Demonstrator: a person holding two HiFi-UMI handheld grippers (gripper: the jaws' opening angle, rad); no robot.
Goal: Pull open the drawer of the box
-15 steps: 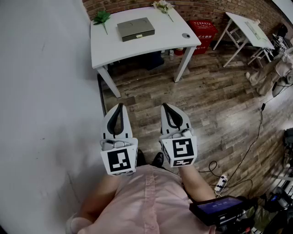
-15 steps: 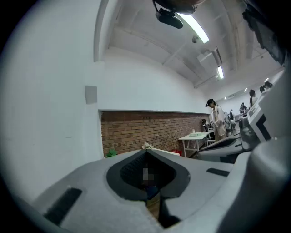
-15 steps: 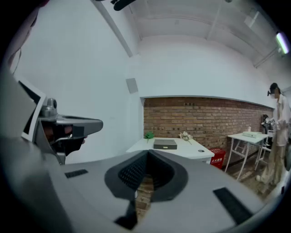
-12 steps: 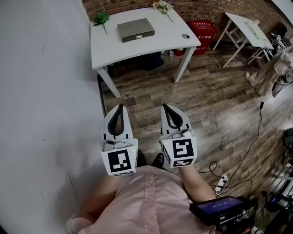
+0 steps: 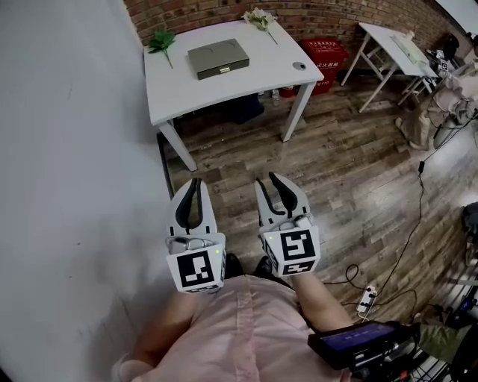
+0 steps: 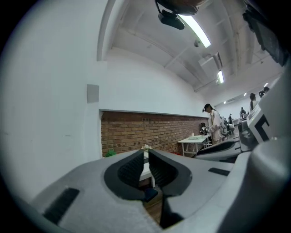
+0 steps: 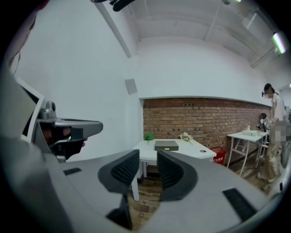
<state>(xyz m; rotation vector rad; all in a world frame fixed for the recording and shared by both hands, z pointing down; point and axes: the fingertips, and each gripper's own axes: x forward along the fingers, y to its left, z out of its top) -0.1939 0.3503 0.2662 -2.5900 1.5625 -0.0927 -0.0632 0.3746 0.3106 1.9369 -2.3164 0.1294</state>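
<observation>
Two grippers show low in the head view, close in front of the pink shirt (image 5: 239, 328). Where is the box? (K.)

The box (image 5: 218, 58) lies flat on the white table (image 5: 224, 93) by the brick wall (image 5: 194, 9). It is well apart from both grippers, with wooden floor (image 5: 336, 164) between. The drawer front (image 5: 221, 69) faces this way and looks flush, so I judge nothing is pulled yet. (M.)

Left gripper (image 5: 196, 181)? (K.)

Its jaws are together with the tips meeting. Its own view shows nothing between them. (M.)

Right gripper (image 5: 267, 179)? (K.)

Its jaws stand apart with a plain gap. Its own view shows only a table leg and floor through that gap, so it holds nothing. (M.)

Why one closed and one parted? (K.)

My guess is that the right is readied to take the drawer's handle, a pale speck too small to read from here. The left is probably kept in reserve, perhaps to steady the box. (M.)

Why are both held roughly level? (K.)

Probably because the drawer face is upright, and a level reach meets it square. (M.)

Anything in the drawer's way? (K.)

The green sprig (image 5: 161, 39) and flowers (image 5: 259, 18) lie toward the table's back edge. The near edge in front of the box is bare tabletop, so the drawer should have room to slide. The walk to the table comes first. (M.)
</observation>
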